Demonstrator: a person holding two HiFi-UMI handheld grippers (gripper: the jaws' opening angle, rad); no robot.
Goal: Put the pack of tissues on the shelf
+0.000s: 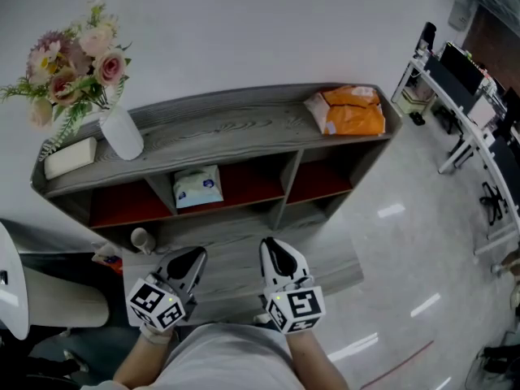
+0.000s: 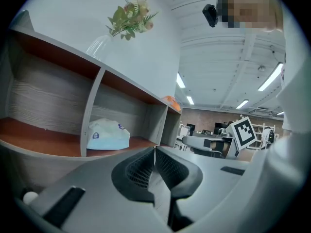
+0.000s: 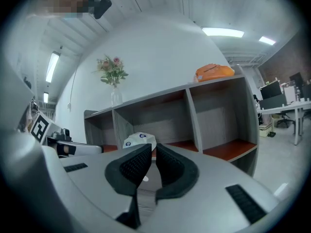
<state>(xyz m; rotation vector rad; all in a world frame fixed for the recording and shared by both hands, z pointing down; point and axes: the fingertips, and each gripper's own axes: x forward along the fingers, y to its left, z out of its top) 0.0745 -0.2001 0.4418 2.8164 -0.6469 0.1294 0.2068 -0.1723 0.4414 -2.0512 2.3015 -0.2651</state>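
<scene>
Nearest us, at the bottom of the head view, we hold the 2 tools side by side and a little apart. The left tool [image 1: 195, 255] and the right tool [image 1: 271, 244] both point up the frame toward the shelf [image 1: 244, 120]. The left tool's jaws are pressed together at the tips and empty. The right tool's jaws are drawn in to a thin slit, also empty. Both hang over the shelf's lower grey board [image 1: 333, 266]. A small pale cup-like thing [image 1: 142, 239] stands at the left of that board; we cannot tell what it is.

Beyond the tools, near the centre of the frame, the pack of tissues [image 1: 197, 188] lies on the red-brown floor of the middle of 3 compartments. It sits at that compartment's left end, just beside the divider and apart from both tools.

Farther up, on the shelf's grey top, a white vase [image 1: 122, 132] of pink flowers [image 1: 73, 67] stands at the upper left. A white block [image 1: 69, 157] lies just to its left, and an orange bag [image 1: 349, 110] lies at the top's right end. At the far right edge we see desks [image 1: 467, 96] on a glossy floor [image 1: 406, 242].
</scene>
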